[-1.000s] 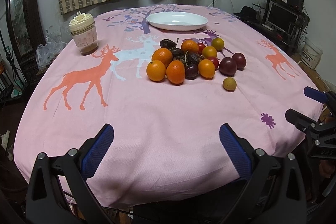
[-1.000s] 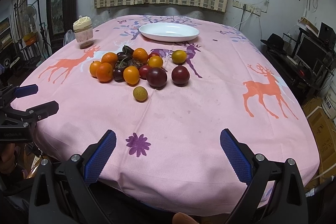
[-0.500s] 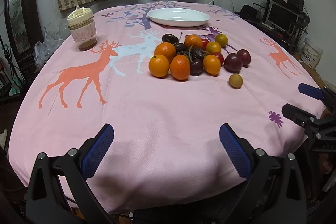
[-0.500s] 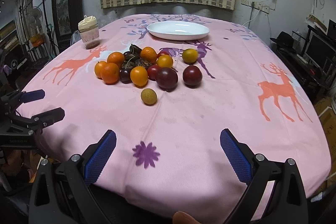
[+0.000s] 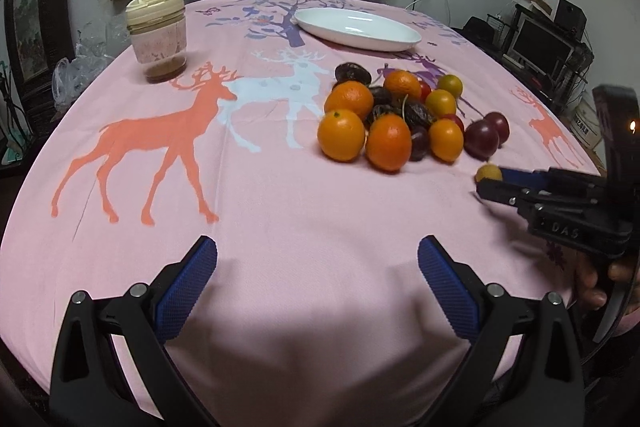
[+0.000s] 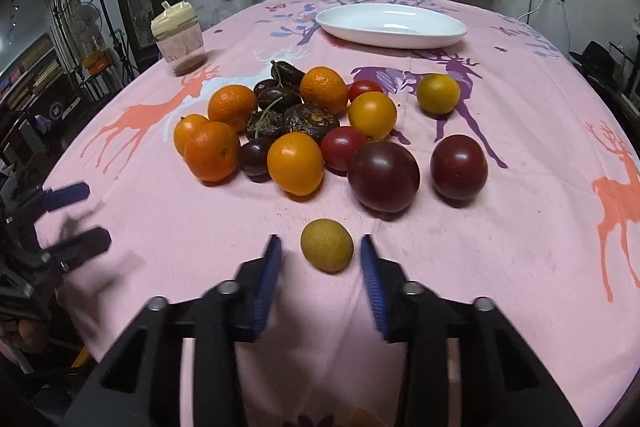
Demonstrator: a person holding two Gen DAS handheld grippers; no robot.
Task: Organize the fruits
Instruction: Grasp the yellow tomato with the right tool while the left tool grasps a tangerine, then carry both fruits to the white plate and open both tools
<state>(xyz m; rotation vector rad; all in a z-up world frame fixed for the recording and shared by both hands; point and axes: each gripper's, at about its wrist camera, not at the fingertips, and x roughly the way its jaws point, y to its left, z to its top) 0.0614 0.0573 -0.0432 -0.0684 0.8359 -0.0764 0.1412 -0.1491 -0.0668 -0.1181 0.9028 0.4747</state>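
A pile of fruit lies mid-table: oranges, dark plums, yellow and red tomatoes, dark cherries. A small yellow-brown fruit sits alone in front of the pile. My right gripper straddles it with its jaws closing. The blue pads stand close on both sides, and a thin gap shows on each. In the left wrist view the right gripper reaches in from the right onto that fruit. My left gripper hangs open over bare cloth, short of the oranges.
An empty white plate stands at the far side of the pink deer-print tablecloth. A lidded jar stands at the far left. Shelves, a monitor and clutter surround the table. A hand holds the right gripper.
Both grippers have moved forward over the table toward the fruit. The right gripper's jaws have narrowed from wide apart to just around the small yellow-brown fruit.
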